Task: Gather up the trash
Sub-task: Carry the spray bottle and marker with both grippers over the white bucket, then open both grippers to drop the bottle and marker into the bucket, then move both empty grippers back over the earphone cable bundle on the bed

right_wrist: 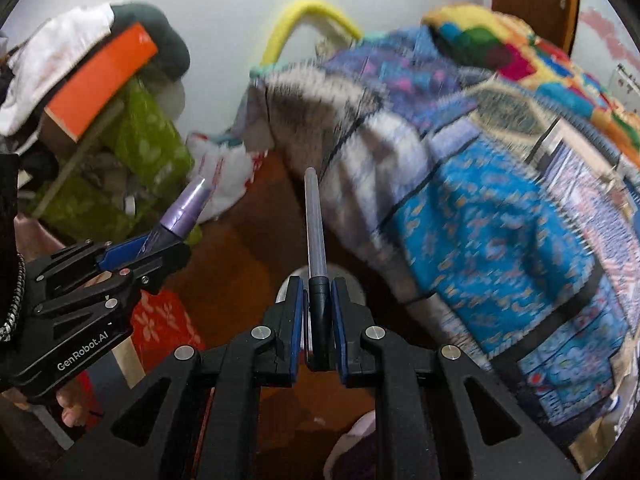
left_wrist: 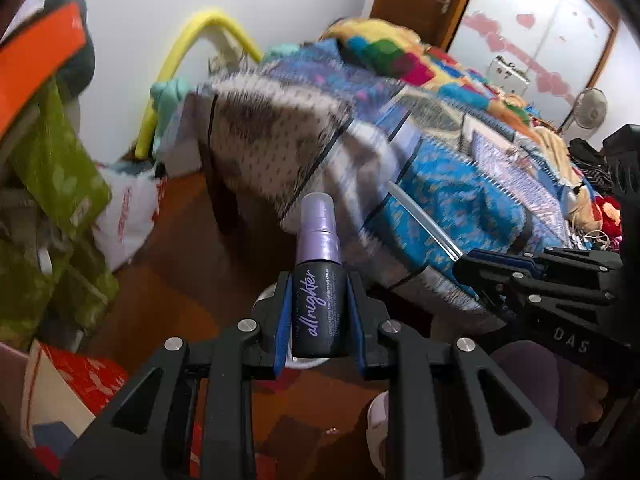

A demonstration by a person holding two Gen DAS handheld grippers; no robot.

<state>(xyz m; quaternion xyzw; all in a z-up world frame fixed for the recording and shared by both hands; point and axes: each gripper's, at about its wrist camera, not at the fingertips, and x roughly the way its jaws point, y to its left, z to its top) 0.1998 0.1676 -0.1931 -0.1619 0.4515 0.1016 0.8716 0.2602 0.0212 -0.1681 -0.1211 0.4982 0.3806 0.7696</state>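
So: left gripper (left_wrist: 318, 312) clamps spray bottle (left_wrist: 316, 280) low on its body | right gripper (right_wrist: 319, 320) pinches pen (right_wrist: 315, 232) by its end | risk: long pen could pivot and slip; bottle might twist out; bed (left_wrist: 440, 184) close by

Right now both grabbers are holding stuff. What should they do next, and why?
Probably carry both on to wherever trash goes; no bin shows yet. The left gripper is clamped on the purple setting spray bottle, and the right gripper pinches a pen, both above the wooden floor.
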